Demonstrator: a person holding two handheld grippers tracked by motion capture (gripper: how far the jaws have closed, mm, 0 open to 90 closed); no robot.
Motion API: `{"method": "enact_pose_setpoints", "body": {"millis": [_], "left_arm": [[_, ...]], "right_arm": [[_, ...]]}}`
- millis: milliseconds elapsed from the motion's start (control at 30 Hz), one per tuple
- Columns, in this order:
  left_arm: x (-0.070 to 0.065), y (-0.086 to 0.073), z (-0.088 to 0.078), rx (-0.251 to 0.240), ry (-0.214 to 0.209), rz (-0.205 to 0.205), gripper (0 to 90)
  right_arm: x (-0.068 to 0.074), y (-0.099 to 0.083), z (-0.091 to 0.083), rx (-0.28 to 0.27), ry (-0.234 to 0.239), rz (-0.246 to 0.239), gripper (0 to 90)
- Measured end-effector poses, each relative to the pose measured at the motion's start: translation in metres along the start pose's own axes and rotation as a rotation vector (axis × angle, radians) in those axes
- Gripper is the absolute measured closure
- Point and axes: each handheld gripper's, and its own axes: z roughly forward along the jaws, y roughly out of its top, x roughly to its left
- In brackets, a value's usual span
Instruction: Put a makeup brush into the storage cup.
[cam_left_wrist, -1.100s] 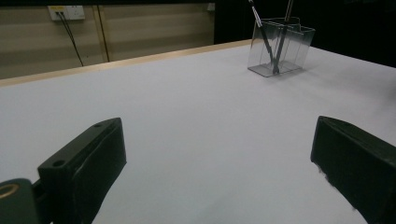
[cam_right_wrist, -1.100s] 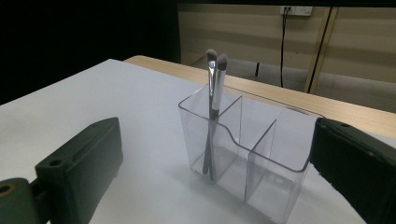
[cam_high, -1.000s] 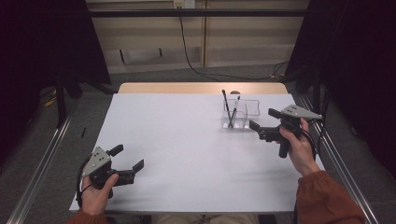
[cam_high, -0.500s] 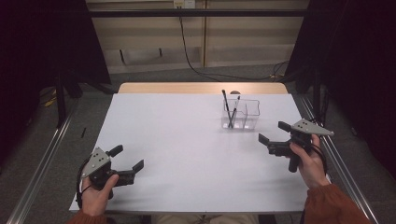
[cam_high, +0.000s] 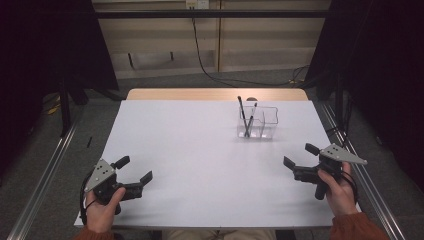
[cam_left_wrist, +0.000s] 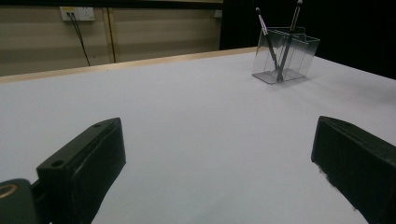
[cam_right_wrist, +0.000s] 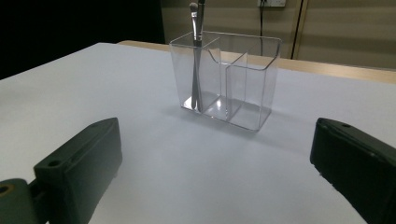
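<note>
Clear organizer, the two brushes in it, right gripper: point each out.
clear organizer (cam_right_wrist: 247, 100), right gripper view, front wall.
brushes (cam_high: 248, 122), high view, crossed handles.
right gripper (cam_high: 299, 160), high view, between open jaws.

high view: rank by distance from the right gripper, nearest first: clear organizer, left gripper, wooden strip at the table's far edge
1. Clear organizer: just ahead and slightly left of the right gripper, holding two dark brushes.
2. Wooden strip: beyond the organizer, along the table's far edge.
3. Left gripper: across the table, near the front left corner.
</note>
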Motion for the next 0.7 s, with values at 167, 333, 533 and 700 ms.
{"method": "enact_pose_setpoints", "body": {"millis": [167, 333, 533, 700], "left_arm": [[-0.002, 0.001, -0.002, -0.014, -0.015, 0.006, 2.5], [-0.003, 0.001, -0.004, -0.015, -0.009, -0.003, 2.5], [-0.002, 0.001, -0.006, -0.024, 0.011, 0.001, 2.5], [0.000, 0.000, -0.007, -0.022, 0.014, 0.006, 2.5]], "right_arm": [[0.002, -0.007, -0.012, -0.025, -0.018, 0.002, 1.4], [0.003, -0.016, -0.020, -0.012, -0.022, -0.003, 1.3], [0.002, -0.025, -0.030, -0.003, -0.032, -0.005, 0.0], [0.000, -0.026, -0.034, -0.008, -0.044, -0.003, 0.1]]}}
